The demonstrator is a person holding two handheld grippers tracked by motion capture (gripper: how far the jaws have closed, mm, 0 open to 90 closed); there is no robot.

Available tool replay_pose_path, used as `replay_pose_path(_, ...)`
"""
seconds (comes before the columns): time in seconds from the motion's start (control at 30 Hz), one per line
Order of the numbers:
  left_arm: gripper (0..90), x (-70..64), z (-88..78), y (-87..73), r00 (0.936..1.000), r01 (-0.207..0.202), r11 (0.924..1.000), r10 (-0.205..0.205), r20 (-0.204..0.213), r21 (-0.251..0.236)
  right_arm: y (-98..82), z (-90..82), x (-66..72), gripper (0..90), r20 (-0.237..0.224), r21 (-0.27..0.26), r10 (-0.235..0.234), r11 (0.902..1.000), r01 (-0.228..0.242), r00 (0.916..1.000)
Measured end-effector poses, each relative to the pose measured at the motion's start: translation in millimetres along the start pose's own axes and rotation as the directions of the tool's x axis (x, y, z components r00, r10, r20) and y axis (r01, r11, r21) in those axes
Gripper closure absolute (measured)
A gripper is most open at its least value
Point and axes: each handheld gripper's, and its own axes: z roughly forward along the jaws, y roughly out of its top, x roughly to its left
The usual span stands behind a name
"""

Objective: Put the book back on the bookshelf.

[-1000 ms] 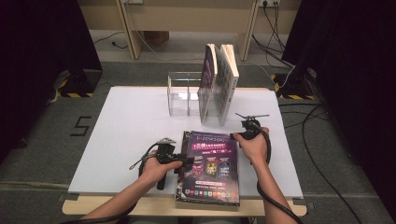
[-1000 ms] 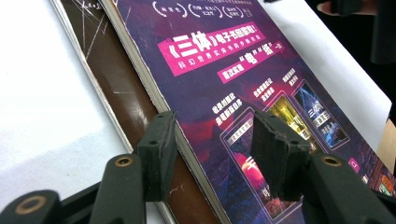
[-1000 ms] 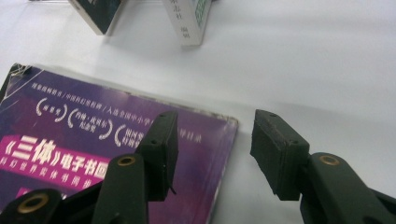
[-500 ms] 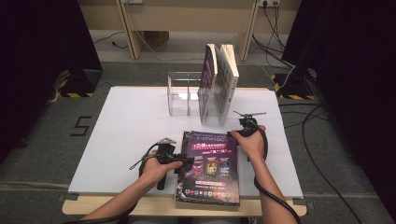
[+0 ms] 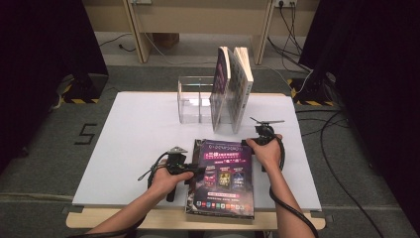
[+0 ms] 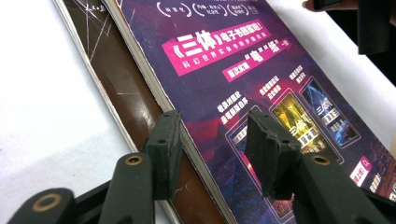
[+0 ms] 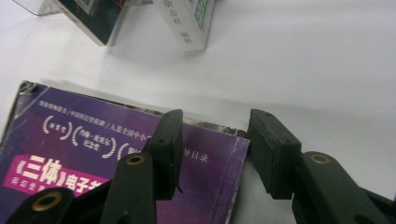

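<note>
- Currently, a purple book is seen lying flat at the near edge of the white worktop, its cover up, with a brown cover edge peeking out under its left side in the left gripper view.
- The left tongs are set over the book's left edge; their jaws have just been closing, yet they stand spread, with the edge between them and no pinch made out.
- The right tongs are placed at the book's far right corner; their jaws too have just been closing and stand spread, straddling the corner without pressing it.
- Farther back, a clear rack is seen with two books stood upright in it; empty room is left at its left side.
- The work is judged to be at an early stage of this book's handling: nothing has been lifted.
- A firm hold, raising the book, standing it upright and slotting it into the rack are probably what is left.
</note>
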Motion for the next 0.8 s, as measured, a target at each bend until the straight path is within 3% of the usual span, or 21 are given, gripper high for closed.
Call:
replay_pose_path(0.3, 57.5, -2.5, -0.6, -1.8, 0.9994, -0.016, 0.9999, 0.015, -0.030, -0.002, 0.7, -23.1, 6.4, 56.6, -0.062, -0.069, 0.058, 0.9957, -0.062, 0.9964)
replay_pose_path(0.4, 57.9, -2.9, -0.8, -2.2, 0.9993, -0.015, 0.9999, 0.015, -0.034, -0.003, 0.1, -30.9, 10.1, 56.6, -0.071, -0.079, 0.052, 0.9952, -0.058, 0.9961)
replay_pose_path(0.63, 58.6, -3.5, -0.8, -2.6, 0.9991, -0.014, 0.9999, 0.014, -0.040, -0.005, -7.4, -39.0, 9.7, 56.5, -0.090, -0.067, 0.095, 0.9926, -0.101, 0.9915)
replay_pose_path(0.7, 59.1, -3.8, -0.7, -2.5, 0.9990, -0.015, 0.9999, 0.015, -0.043, -0.003, -11.8, -39.6, 8.0, 56.2, -0.109, -0.049, 0.139, 0.9881, -0.146, 0.9842)
replay_pose_path(0.8, 59.3, -3.9, -0.8, -2.0, 0.9990, -0.014, 0.9999, 0.014, -0.042, 0.002, -17.5, -38.3, 3.4, 56.1, -0.110, -0.034, 0.167, 0.9845, -0.172, 0.9797)
